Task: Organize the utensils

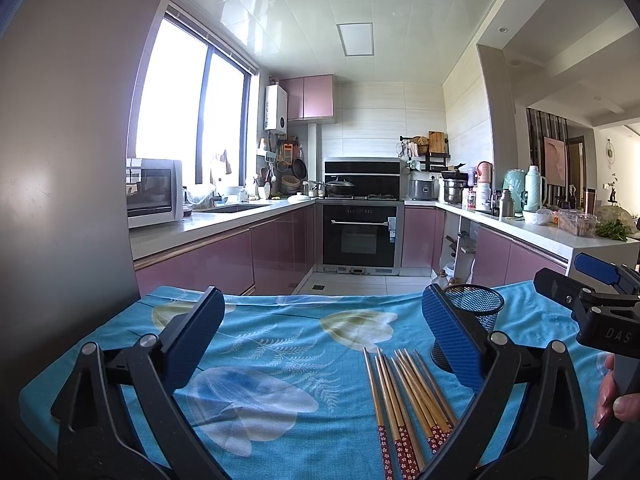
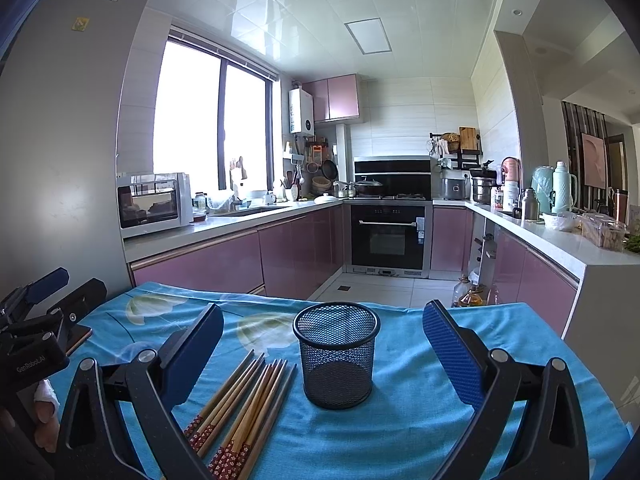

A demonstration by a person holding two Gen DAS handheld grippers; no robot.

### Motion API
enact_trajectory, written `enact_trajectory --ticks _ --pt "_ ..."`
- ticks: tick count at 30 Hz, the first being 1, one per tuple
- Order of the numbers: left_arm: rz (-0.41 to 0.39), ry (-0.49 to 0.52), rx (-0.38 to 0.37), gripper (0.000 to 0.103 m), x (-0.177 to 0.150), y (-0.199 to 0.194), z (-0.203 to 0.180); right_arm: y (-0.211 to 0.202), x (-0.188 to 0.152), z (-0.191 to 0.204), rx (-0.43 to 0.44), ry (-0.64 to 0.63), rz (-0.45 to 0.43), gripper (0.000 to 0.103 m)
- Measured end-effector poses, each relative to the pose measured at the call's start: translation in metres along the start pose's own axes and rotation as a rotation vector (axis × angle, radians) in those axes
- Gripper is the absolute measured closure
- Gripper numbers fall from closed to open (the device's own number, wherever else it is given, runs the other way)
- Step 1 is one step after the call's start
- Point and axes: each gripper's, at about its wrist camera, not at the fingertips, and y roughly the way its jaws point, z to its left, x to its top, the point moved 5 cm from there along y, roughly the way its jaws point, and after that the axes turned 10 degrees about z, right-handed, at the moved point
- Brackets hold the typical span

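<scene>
Chopsticks are the utensils to be sorted, and none has yet been placed, so the opening step is judged to be in hand: the first pick.

The largest thing in view is the table, covered by a blue flowered cloth. On it a black mesh cup is stood upright, seen to be empty in the right wrist view. The chopsticks are laid flat in a loose bundle just beside the cup, on its left, apart from it, with their red patterned ends toward the cameras and their tips pointing away.

The left gripper is held above the cloth with its jaws wide apart and nothing between them; the chopsticks lie below its right finger. The right gripper is likewise spread wide and empty, with the cup framed between its fingers but not touched.

For the next move, a gripper would need to be lowered over the bundle and closed across the thin sticks, which may roll or scatter; afterwards they would be tipped upright into the cup.
</scene>
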Motion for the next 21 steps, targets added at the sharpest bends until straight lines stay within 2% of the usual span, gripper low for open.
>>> enact_trajectory --ticks 21 --pt "-0.001 -0.002 0.0 0.006 -0.0003 -0.0001 0.0002 -0.0011 -0.0012 -0.0011 -0.002 0.004 0.001 0.006"
